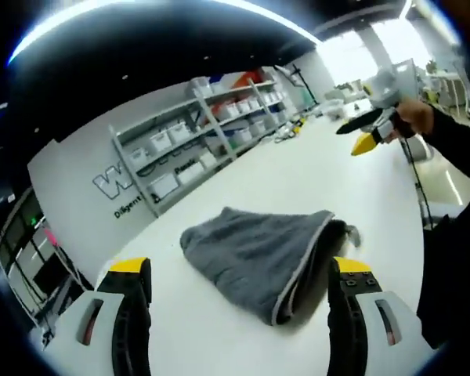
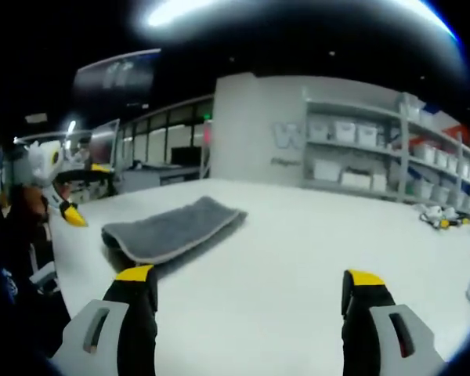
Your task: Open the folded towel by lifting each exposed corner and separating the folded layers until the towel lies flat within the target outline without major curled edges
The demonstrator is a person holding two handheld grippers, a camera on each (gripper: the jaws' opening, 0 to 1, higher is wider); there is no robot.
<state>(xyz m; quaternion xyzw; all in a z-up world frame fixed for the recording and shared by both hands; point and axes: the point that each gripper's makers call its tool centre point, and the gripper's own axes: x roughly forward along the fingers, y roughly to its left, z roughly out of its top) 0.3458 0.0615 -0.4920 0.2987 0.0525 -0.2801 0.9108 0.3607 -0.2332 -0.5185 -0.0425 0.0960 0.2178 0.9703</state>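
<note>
A grey folded towel [image 1: 254, 254] with a pale hemmed edge lies on the white table [image 1: 298, 180], just ahead of my left gripper [image 1: 243, 278], whose jaws stand wide open with nothing between them. In the right gripper view the same towel [image 2: 172, 227] lies left of centre, some way beyond my right gripper [image 2: 251, 286], also open and empty above the table. The right gripper [image 1: 372, 129] shows far off at the upper right of the left gripper view, held by a hand. The left gripper [image 2: 63, 196] appears at the left edge of the right gripper view.
White shelving [image 1: 219, 117] with bins and boxes lines the wall behind the table. Small yellow and black items [image 2: 442, 219] lie on the table at the right. A person's dark sleeve [image 1: 462, 141] and a cable hang by the table's right edge.
</note>
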